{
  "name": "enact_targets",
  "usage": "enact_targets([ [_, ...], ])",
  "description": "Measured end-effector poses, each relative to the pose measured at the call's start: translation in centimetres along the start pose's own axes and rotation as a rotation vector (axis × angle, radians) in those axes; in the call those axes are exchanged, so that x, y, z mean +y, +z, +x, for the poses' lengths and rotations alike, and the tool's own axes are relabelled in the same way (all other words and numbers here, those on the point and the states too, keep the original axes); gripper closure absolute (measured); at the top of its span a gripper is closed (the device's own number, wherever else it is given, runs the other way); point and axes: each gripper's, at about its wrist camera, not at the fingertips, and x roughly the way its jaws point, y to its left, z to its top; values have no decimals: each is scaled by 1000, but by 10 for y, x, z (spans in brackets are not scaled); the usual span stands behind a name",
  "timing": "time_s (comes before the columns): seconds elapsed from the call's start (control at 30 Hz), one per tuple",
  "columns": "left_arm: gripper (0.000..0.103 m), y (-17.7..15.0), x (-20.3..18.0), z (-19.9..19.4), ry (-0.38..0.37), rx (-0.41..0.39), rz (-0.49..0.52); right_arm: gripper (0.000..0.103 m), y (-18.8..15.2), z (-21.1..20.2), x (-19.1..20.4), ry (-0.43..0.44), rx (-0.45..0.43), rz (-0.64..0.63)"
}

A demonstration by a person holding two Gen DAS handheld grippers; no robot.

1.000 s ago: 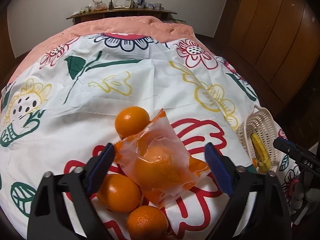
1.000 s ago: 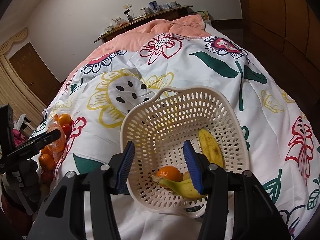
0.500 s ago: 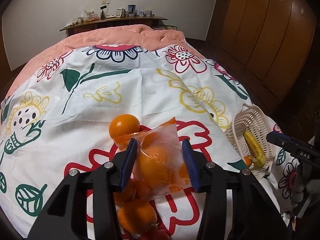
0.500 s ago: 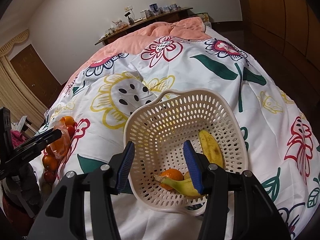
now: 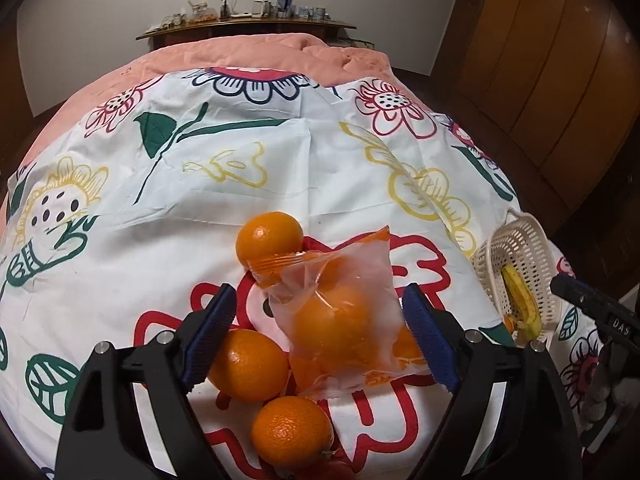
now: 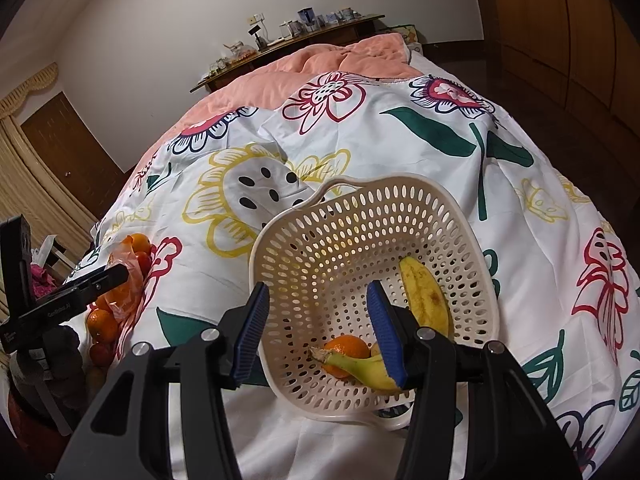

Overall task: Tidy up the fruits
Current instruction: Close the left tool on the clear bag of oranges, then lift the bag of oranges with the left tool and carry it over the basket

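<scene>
A clear plastic bag of oranges (image 5: 340, 320) lies on loose oranges (image 5: 248, 364) on the flowered bed cover. My left gripper (image 5: 319, 294) stands astride the bag. Its jaws are opening and neither pad presses on the bag. At the bed's right edge a cream perforated basket (image 6: 440, 208) holds two bananas (image 6: 424, 300) and an orange (image 6: 346, 350). My right gripper (image 6: 317, 288) is closed partway on the basket's near left wall, one pad outside and one inside. The same basket (image 5: 536, 264) appears at the right of the left wrist view.
A pink blanket (image 5: 260, 56) covers the far half of the bed, below a shelf of small items (image 5: 248, 24). Wooden wardrobe doors (image 5: 560, 80) stand to the right. Small red fruits (image 6: 100, 354) lie beside the orange pile near the bed's front edge.
The left jaws closed on the bag half a second ago and have spread wide again; the bag rests on the oranges. The right gripper and the basket have stayed put.
</scene>
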Motion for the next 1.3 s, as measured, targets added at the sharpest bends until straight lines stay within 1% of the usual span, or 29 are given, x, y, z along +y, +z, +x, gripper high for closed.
enact_targets([
  [0.07,20,-1,-4,0,-7,-1,27,52,-1,0,1,2,-1,-1],
  [0.13,36,-2,-8,0,-37,0,47,52,-1,0,3,4,-2,-2],
  [0.17,37,-2,-11,-2,-39,-5,57,52,-1,0,3,4,-3,-2],
  [0.23,44,-3,-15,-5,-34,-23,80,52,-1,-1,2,5,-6,0],
  [0.3,46,-4,-16,-9,-41,-33,82,52,-1,-1,1,6,-8,4],
  [0.47,48,-6,-21,-21,-90,-59,82,52,-2,-2,-2,5,-13,15],
  [0.67,48,-5,-40,-40,-143,-100,123,52,-1,-4,-4,8,-23,23],
  [0.8,48,-2,-49,-49,-176,-110,132,52,0,-9,-8,8,-38,30],
  [1.03,48,4,-78,-51,-222,-107,175,52,0,-17,-21,2,-60,59],
  [1.3,48,10,-123,-34,-249,-69,247,52,-3,-18,-46,0,-66,113],
])
